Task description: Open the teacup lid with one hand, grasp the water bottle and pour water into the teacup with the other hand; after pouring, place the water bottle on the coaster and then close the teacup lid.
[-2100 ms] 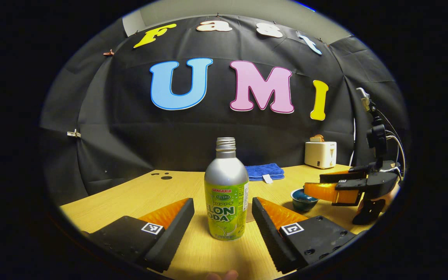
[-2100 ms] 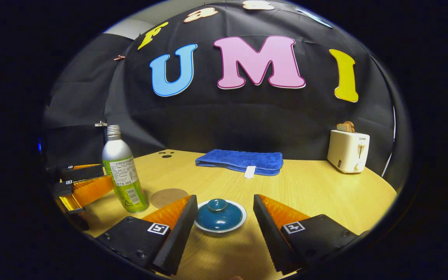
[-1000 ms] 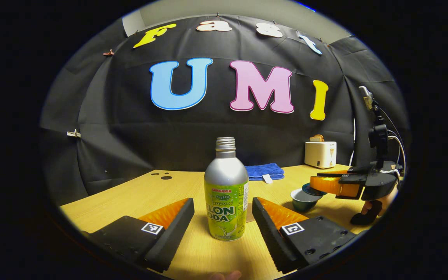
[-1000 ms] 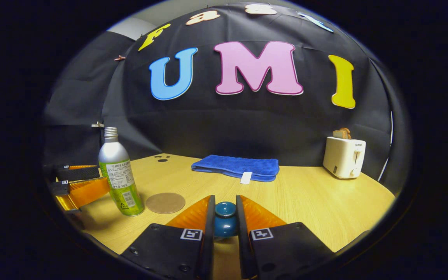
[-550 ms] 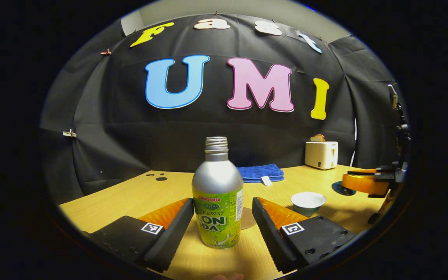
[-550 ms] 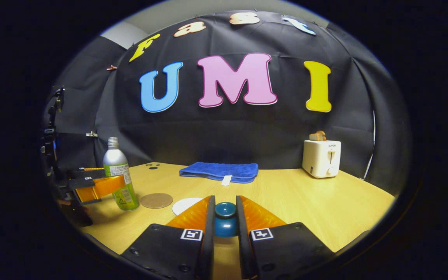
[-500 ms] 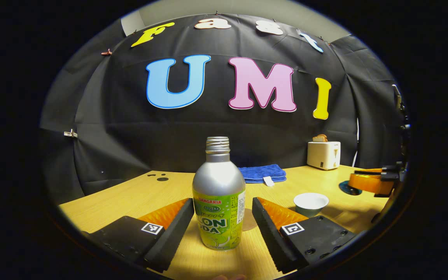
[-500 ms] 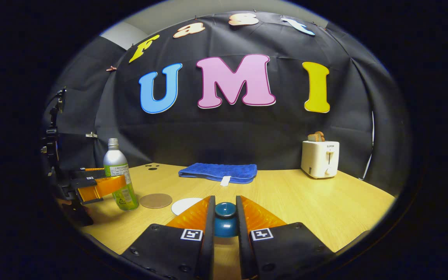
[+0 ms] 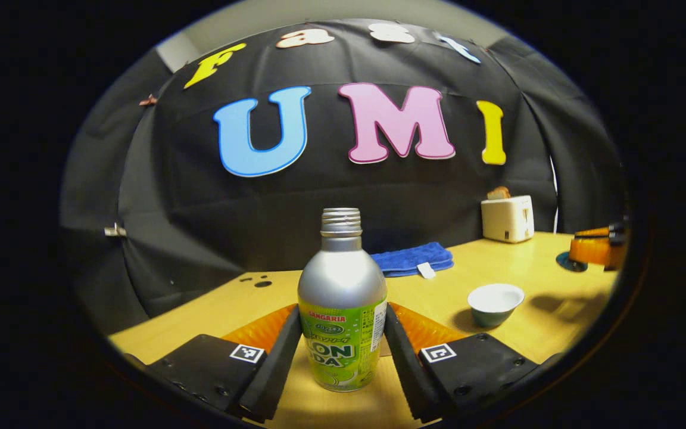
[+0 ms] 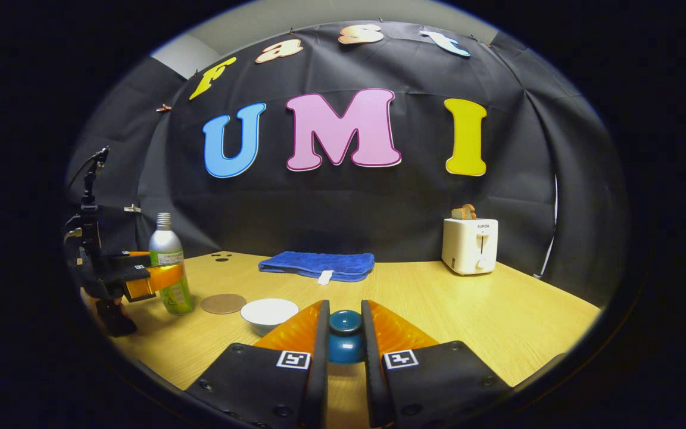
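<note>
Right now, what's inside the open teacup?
The teacup stands uncovered on the table, its lid clamped in the right gripper. Its pale inside looks empty, but from this low angle the bottom is hidden by the rim, so I can't rule out water.

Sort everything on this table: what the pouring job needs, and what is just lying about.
Needed:
water bottle, between the left gripper fingers
teacup, open
teacup lid, in the right gripper
coaster

Lying about:
blue towel
toaster holding toast
</note>
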Action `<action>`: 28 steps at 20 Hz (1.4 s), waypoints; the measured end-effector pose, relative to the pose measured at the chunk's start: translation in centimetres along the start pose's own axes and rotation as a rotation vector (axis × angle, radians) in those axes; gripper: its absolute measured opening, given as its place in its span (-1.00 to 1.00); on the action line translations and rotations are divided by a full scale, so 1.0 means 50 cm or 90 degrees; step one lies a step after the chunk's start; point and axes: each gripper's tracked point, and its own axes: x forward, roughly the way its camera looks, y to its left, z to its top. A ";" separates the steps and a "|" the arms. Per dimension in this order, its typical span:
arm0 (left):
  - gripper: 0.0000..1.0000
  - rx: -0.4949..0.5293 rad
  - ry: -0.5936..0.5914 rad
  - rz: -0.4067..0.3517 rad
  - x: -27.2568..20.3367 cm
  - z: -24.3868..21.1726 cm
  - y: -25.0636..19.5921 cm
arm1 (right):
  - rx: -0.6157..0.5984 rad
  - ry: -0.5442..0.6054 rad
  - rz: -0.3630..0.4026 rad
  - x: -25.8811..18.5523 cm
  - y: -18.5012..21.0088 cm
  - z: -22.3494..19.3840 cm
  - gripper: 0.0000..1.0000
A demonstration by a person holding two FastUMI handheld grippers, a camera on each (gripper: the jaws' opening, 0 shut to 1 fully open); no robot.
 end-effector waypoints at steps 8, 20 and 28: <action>0.59 0.352 -0.007 -0.024 0.014 0.060 -0.053 | 0.000 0.000 0.005 -0.004 -0.002 0.001 -0.40; 0.60 0.741 -0.020 -0.038 0.060 0.071 -0.125 | 0.000 0.000 0.011 -0.011 -0.025 0.003 -0.40; 0.60 0.910 -0.028 -0.054 0.074 0.067 -0.133 | 0.000 0.000 0.016 -0.011 -0.021 0.001 -0.40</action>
